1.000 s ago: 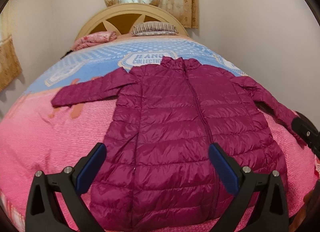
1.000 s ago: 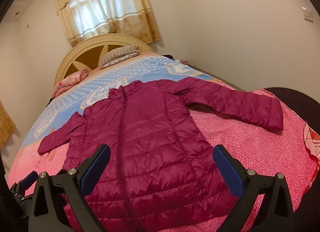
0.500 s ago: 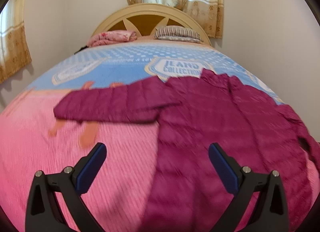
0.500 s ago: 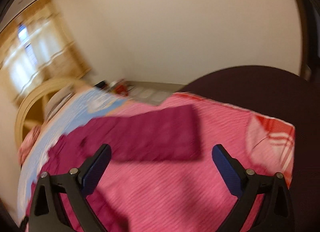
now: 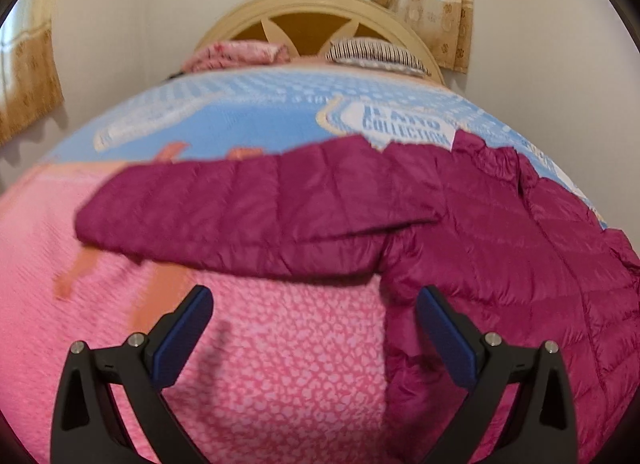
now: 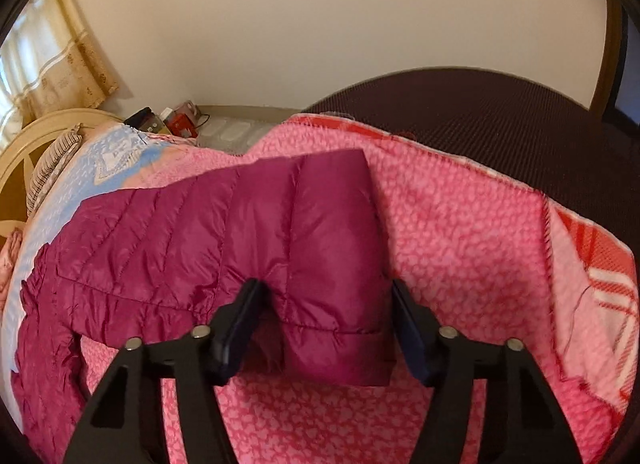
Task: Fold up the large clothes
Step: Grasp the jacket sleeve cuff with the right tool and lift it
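Magenta quilted jacket point(image 5: 500, 248) spread flat on a pink blanket point(image 5: 280, 364) over a bed, collar toward the cream headboard point(image 5: 320, 19). Left gripper point(image 5: 316, 328) hovering above bare blanket, jaws spread wide and empty; ahead of it, one sleeve point(image 5: 240, 215) stretched crosswise, cuff off to its left, jacket body just beside and behind the right-hand pad point(image 5: 444, 336). Beyond the sleeve, a blue printed sheet point(image 5: 248, 111), then a pink pillow point(image 5: 236, 55) and a striped pillow point(image 5: 376, 55) at the headboard. Right gripper point(image 6: 324, 324) straddling the cuff end of the other sleeve point(image 6: 320, 248), jaws just closing in, both pads against the puffed fabric (pressed or merely touching, cannot tell). Rest of that sleeve trailing away to its left toward the jacket body. Past the right jaw, pink blanket up to its red-striped edge point(image 6: 592, 272); farther ahead, a dark surface point(image 6: 500, 119) and plain wall.
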{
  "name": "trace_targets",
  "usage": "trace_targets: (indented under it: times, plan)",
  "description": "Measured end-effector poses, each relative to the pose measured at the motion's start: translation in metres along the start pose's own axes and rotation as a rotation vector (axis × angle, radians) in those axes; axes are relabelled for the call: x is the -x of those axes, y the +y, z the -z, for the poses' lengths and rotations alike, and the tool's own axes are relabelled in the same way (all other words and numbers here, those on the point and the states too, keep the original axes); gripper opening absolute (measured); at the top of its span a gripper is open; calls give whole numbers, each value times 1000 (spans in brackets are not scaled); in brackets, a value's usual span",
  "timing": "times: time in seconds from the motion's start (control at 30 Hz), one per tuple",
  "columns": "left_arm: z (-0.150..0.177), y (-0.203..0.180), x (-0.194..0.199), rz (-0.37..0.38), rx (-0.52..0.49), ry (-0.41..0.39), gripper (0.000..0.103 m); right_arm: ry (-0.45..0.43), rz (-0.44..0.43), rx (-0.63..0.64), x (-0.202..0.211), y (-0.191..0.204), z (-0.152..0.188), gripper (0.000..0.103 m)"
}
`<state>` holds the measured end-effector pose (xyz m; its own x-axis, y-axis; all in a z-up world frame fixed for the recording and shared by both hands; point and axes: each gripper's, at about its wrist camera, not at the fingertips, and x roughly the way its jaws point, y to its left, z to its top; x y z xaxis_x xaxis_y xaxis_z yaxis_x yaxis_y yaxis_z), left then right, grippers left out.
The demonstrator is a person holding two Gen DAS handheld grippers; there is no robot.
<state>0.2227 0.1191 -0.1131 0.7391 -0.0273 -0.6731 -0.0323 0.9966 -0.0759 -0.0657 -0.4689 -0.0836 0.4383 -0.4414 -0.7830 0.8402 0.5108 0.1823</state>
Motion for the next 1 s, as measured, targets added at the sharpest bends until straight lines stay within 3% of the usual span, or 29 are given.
trace_targets:
  times: [0.03,0.17,0.37,0.5,0.6,0.8,1.0]
  plan:
    - [0,2,-5,16,13,29,103,7,-6,9,-2,1,-1,41]
    - [4,10,-5,46,77,48,103,-2,-6,58,3,13,-6,16]
    - [11,22,-4,103,147,52,103,-141,-36,154,60,52,-38,12]
    - [13,22,-3,113,162,47,103,-226,-151,297,113,126,-58,12]
    - [13,23,-2,116,165,45,103,-243,-269,399,142,189,-56,12]
    - [13,31,-1,154,203,31,103,-201,-485,602,168,316,1,12]
    - [11,33,-2,161,211,30,103,-44,-650,748,141,422,104,12]
